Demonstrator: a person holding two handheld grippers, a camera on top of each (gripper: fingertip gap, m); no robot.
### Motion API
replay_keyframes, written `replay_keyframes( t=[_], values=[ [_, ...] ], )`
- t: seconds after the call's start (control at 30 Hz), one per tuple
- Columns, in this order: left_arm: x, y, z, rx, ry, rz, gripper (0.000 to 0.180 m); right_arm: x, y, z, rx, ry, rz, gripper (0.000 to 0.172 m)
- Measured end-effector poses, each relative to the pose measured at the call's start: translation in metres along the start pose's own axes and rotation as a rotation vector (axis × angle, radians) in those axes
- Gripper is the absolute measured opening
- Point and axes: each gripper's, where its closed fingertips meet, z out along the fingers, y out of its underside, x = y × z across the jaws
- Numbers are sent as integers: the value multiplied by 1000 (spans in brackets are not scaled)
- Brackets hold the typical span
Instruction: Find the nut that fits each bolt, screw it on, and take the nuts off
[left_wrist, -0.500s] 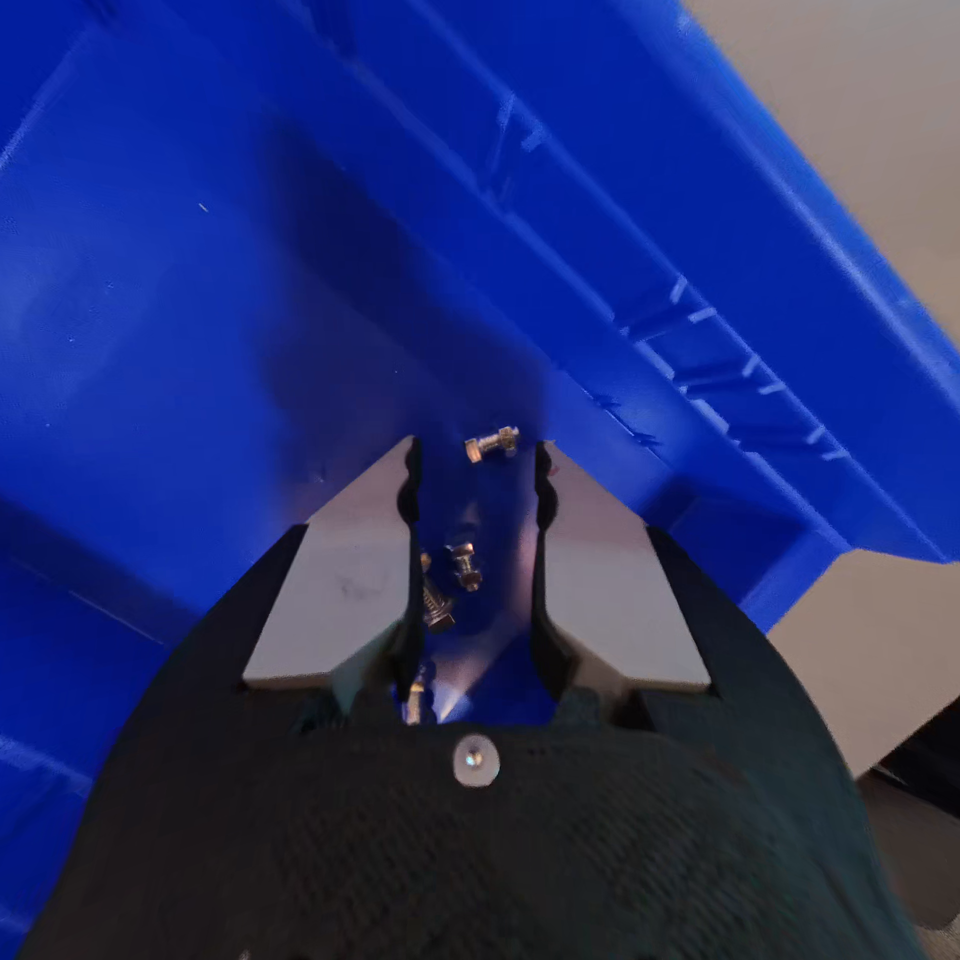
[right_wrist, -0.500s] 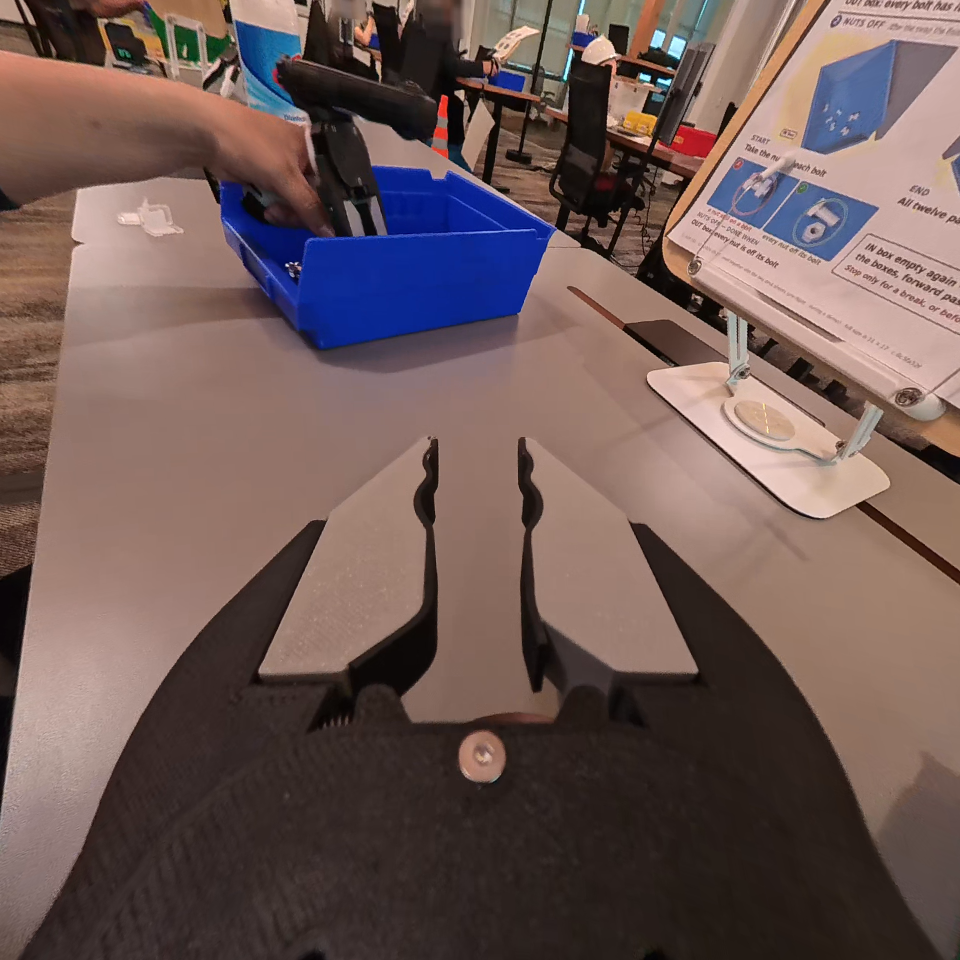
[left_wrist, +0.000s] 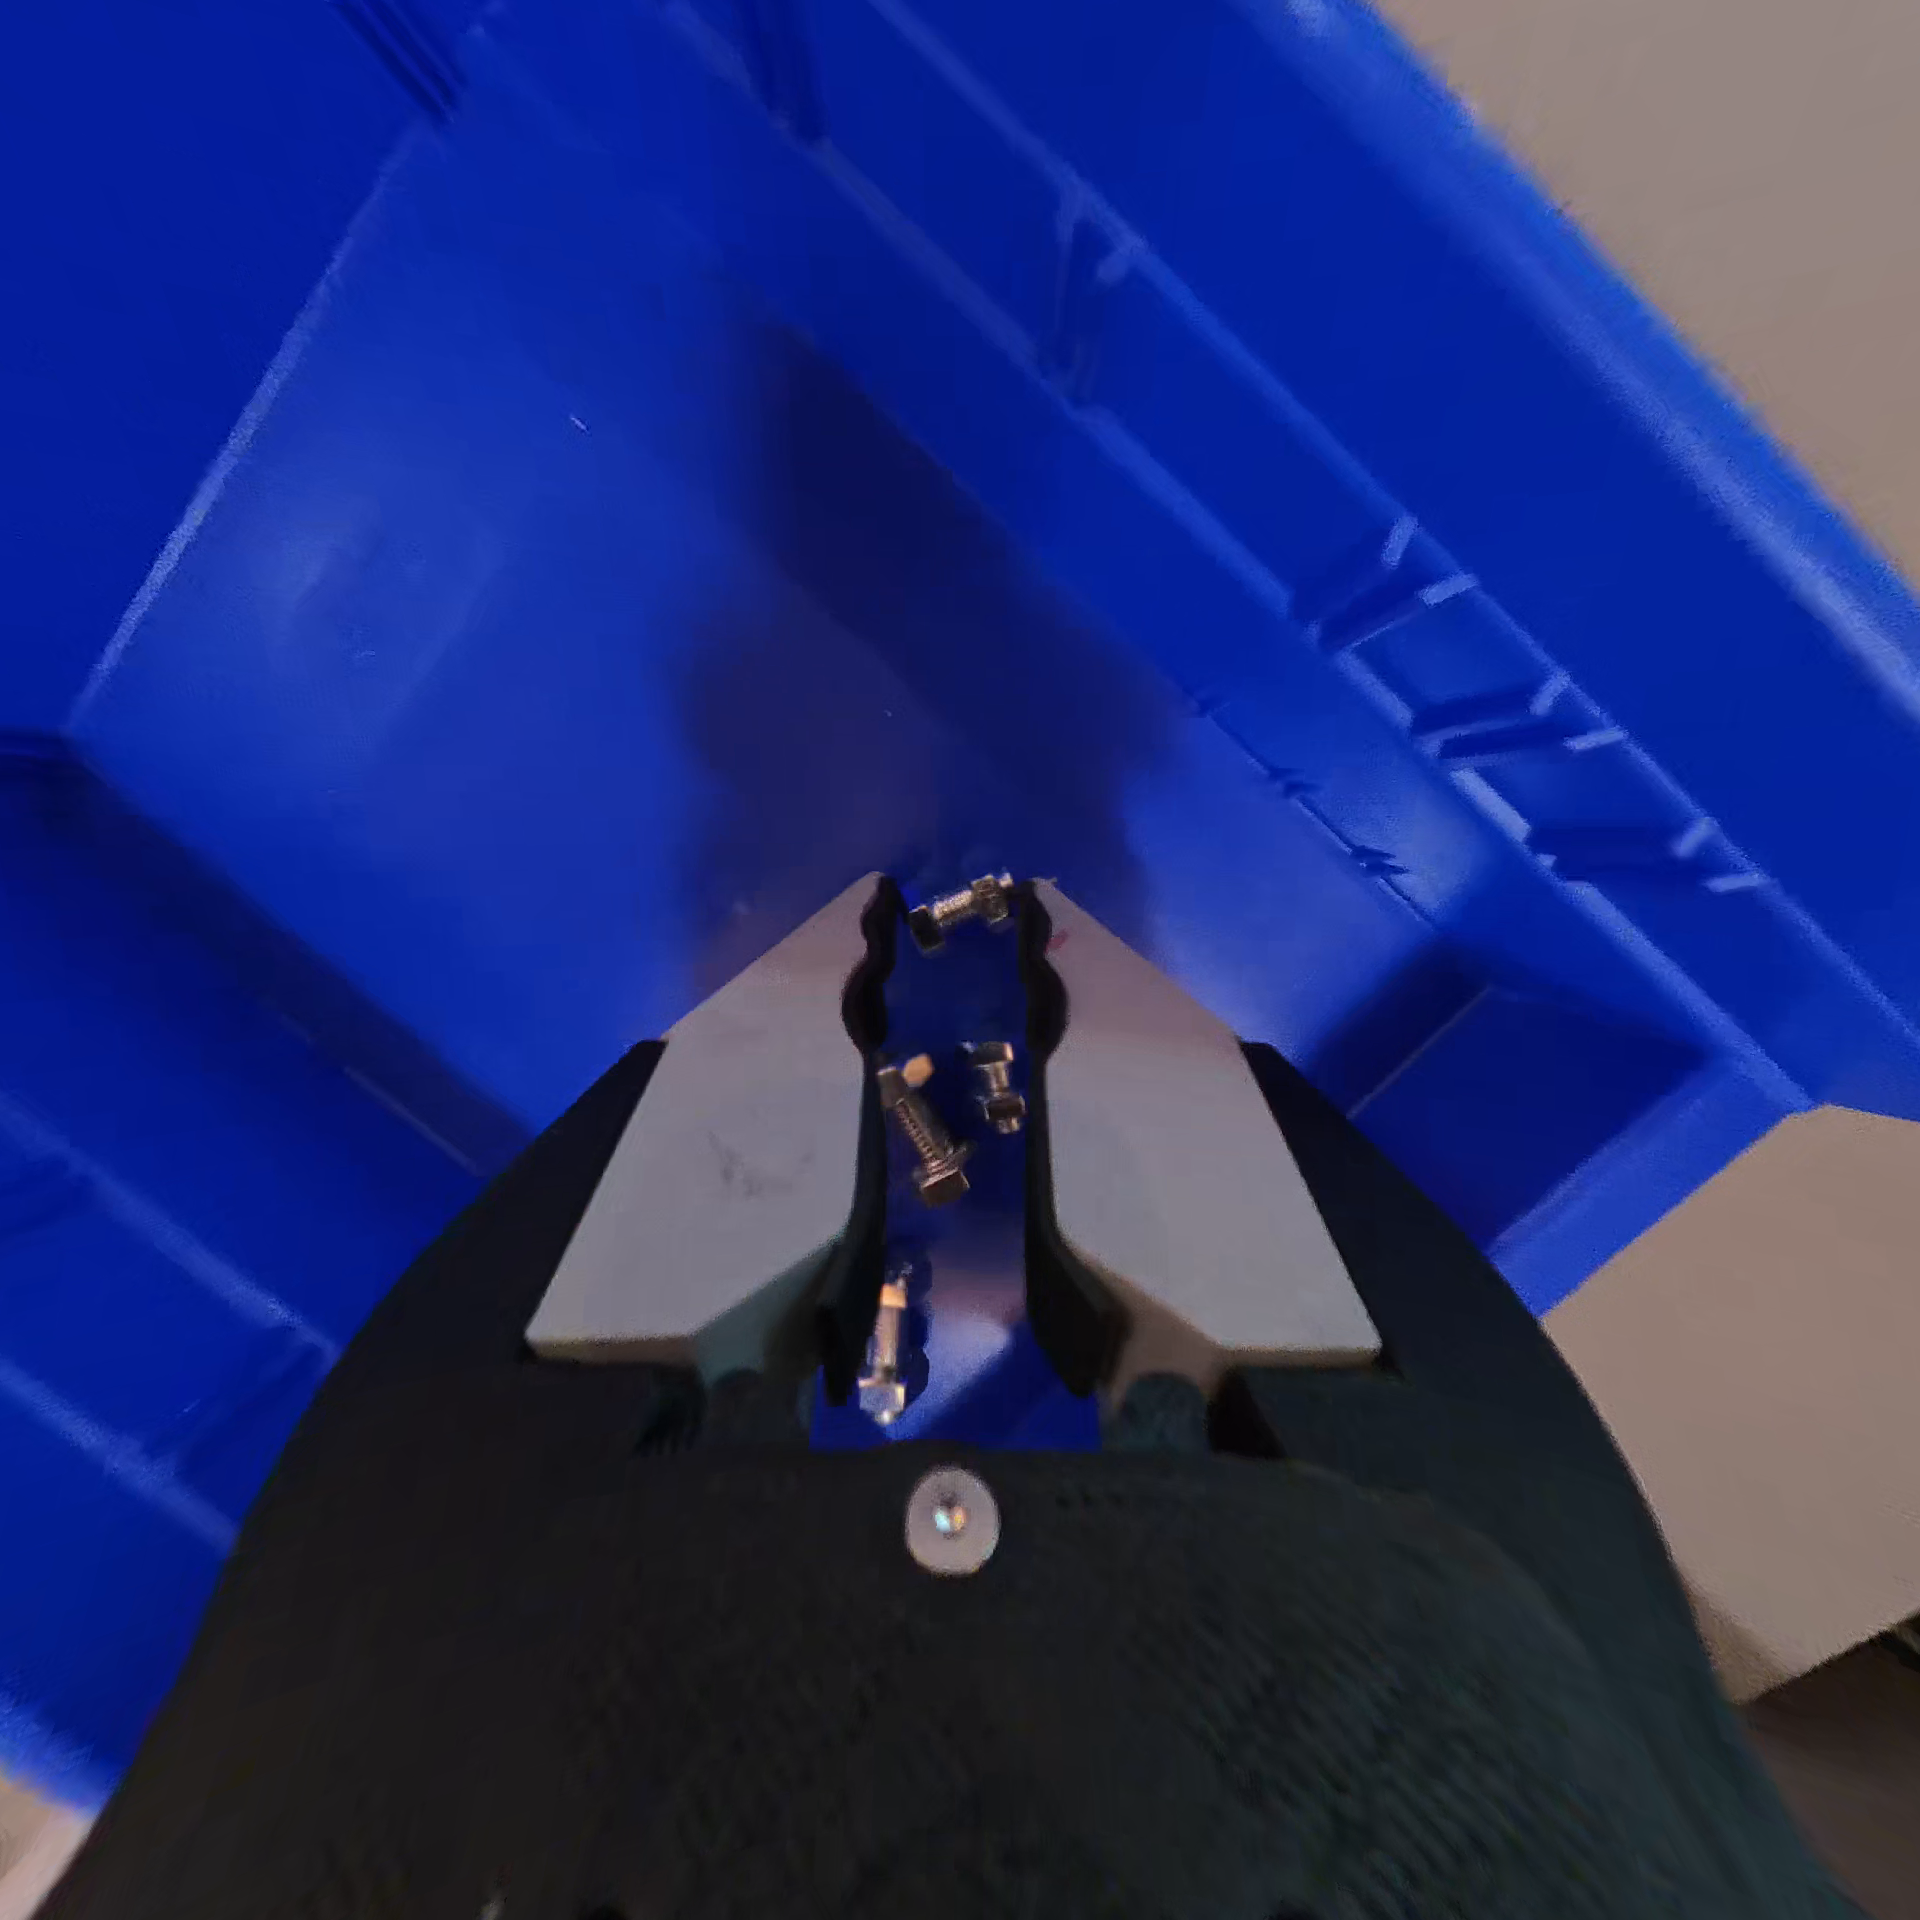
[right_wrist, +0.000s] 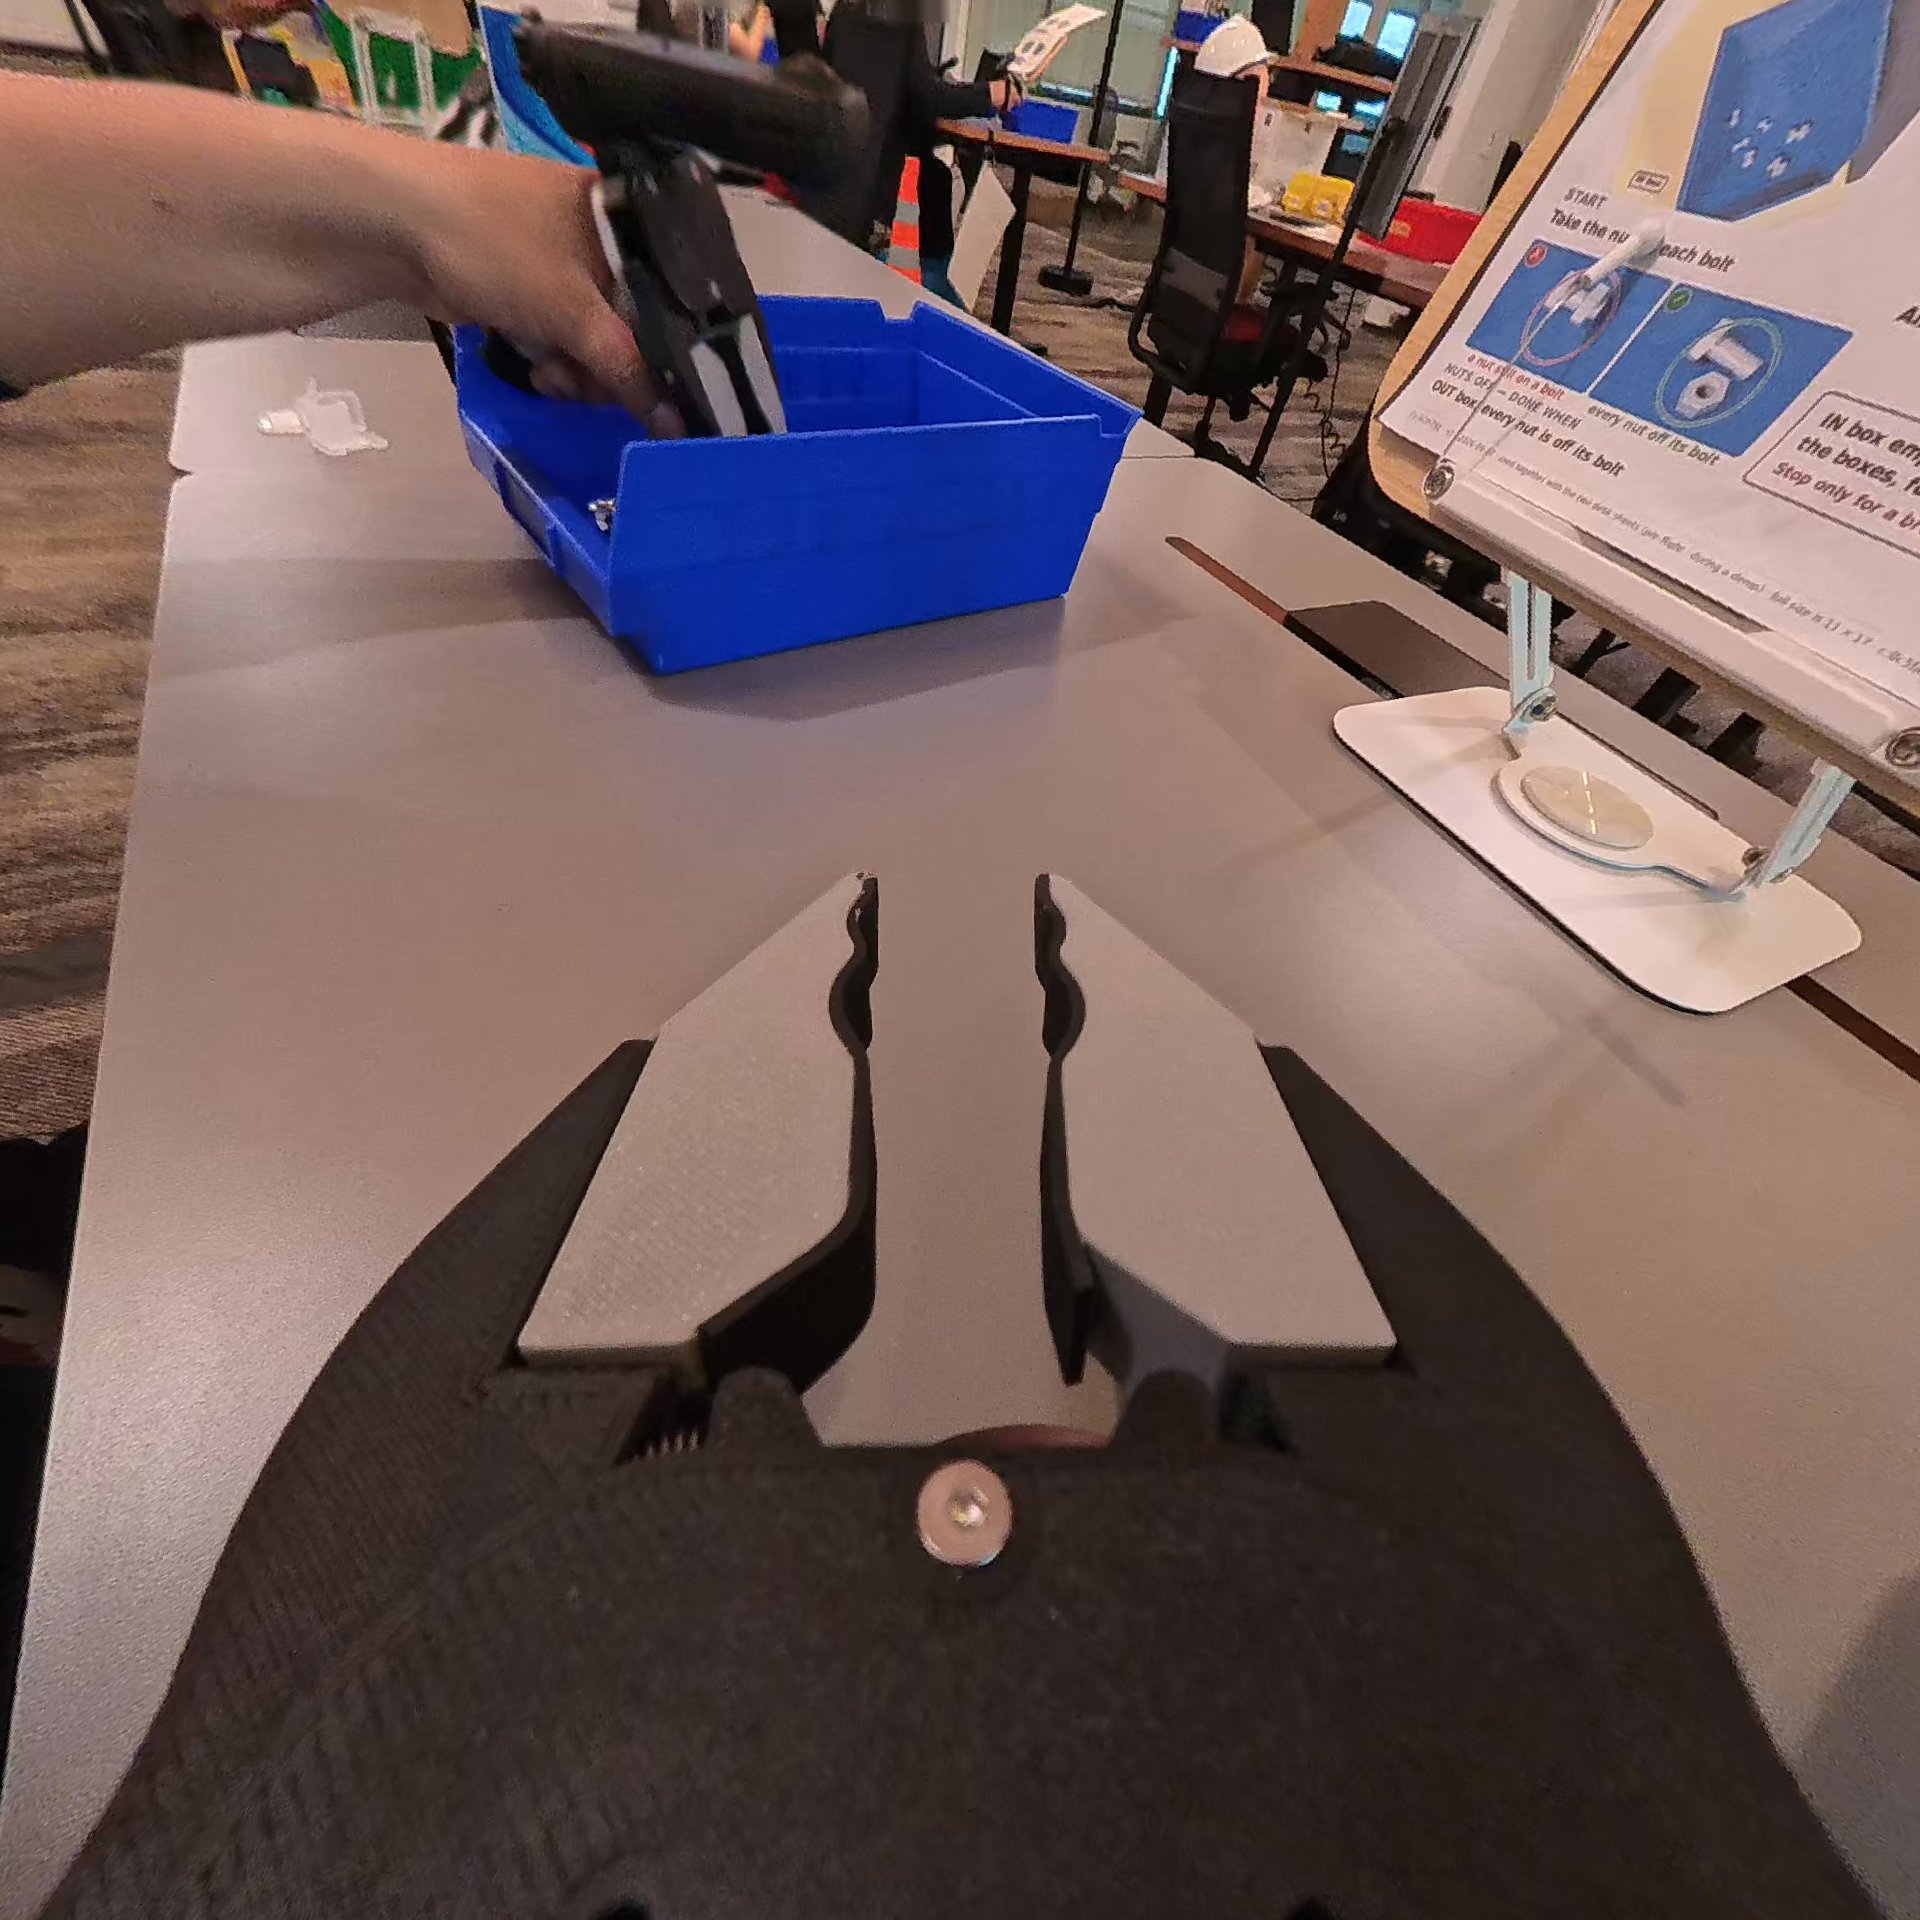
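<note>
In the left wrist view my left gripper (left_wrist: 961, 904) reaches down into the blue bin (left_wrist: 520, 623). A small silver bolt with a nut on it (left_wrist: 956, 912) lies crosswise between the fingertips. The nut end is at the right fingertip (left_wrist: 1039, 935), and a thin strip of blue shows at the head end, so the pads do not clamp it. Three more bolts (left_wrist: 925, 1132) (left_wrist: 997, 1086) (left_wrist: 883, 1351) lie on the bin floor between the fingers. My right gripper (right_wrist: 958, 894) is open and empty over the grey table (right_wrist: 520, 831). The right wrist view shows the left gripper (right_wrist: 727, 384) inside the bin (right_wrist: 852, 540).
A person's arm (right_wrist: 260, 208) holds the left gripper. An instruction board (right_wrist: 1714, 312) on a white stand (right_wrist: 1610, 831) stands at the right. A clear plastic piece (right_wrist: 322, 421) lies at the far left of the table. Chairs and desks stand beyond. One gripper's finger ends stand about 35 centimeters off the other's.
My left gripper moved forward so the bolt with the nut now sits between its tips, and its jaws narrowed around it. The right gripper stayed open and barely moved.
</note>
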Motion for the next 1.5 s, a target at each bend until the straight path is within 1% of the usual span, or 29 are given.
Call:
replay_keyframes(
  t=[0.1,0.17,0.23,0.33,0.4,0.47,0.53,0.63,0.67,0.77,0.87,0.93,1.0,1.07,1.1,1.17,1.2,1.27,1.3,1.37,1.43,1.5],
  values=[
    [0,-19,-29,140,12,-33,22,-1,2,2,3,-12,15,27],
    [12,-38,-54,277,76,-38,22,-4,4,5,-2,-38,32,28],
    [47,-64,-87,461,232,-17,22,-13,2,9,9,-93,54,30],
    [120,-100,-139,708,517,34,21,-24,-15,13,71,-154,60,31],
    [169,-118,-162,823,712,36,21,-28,-36,12,139,-154,39,30],
    [208,-132,-172,889,890,0,21,-33,-59,10,207,-145,8,30],
    [239,-142,-176,902,1083,-42,21,-40,-78,7,252,-143,-30,31],
    [265,-153,-171,898,1271,-93,21,-41,-93,6,272,-90,-108,31],
    [272,-157,-166,885,1296,-96,21,-41,-96,6,277,-68,-152,29],
    [287,-166,-149,847,1309,-105,21,-47,-102,5,286,-42,-244,25],
    [300,-169,-142,816,1354,-107,21,-39,-94,10,238,20,-273,14],
    [305,-171,-138,804,1369,-117,21,-36,-89,11,231,36,-284,11],
    [308,-170,-138,795,1415,-122,21,-37,-88,8,242,39,-304,10],
    [303,-171,-134,829,1380,-104,22,-33,-83,9,206,37,-288,11],
    [297,-172,-132,864,1347,-90,24,-30,-80,9,198,28,-251,11],
    [282,-172,-124,939,1221,-42,32,-24,-70,11,176,-37,-122,10],
    [276,-170,-116,960,1124,4,33,-21,-64,12,164,-89,-34,10],
    [274,-163,-93,942,904,142,32,-19,-55,13,155,-221,190,10],
    [277,-159,-83,924,820,209,31,-16,-54,14,166,-277,308,11],
    [287,-158,-69,913,696,297,31,-11,-55,14,198,-378,517,10],
    [292,-165,-62,938,592,311,33,-9,-51,18,195,-433,648,10],
    [289,-176,-60,987,518,256,33,-7,-42,27,173,-412,699,11]
  ],
)
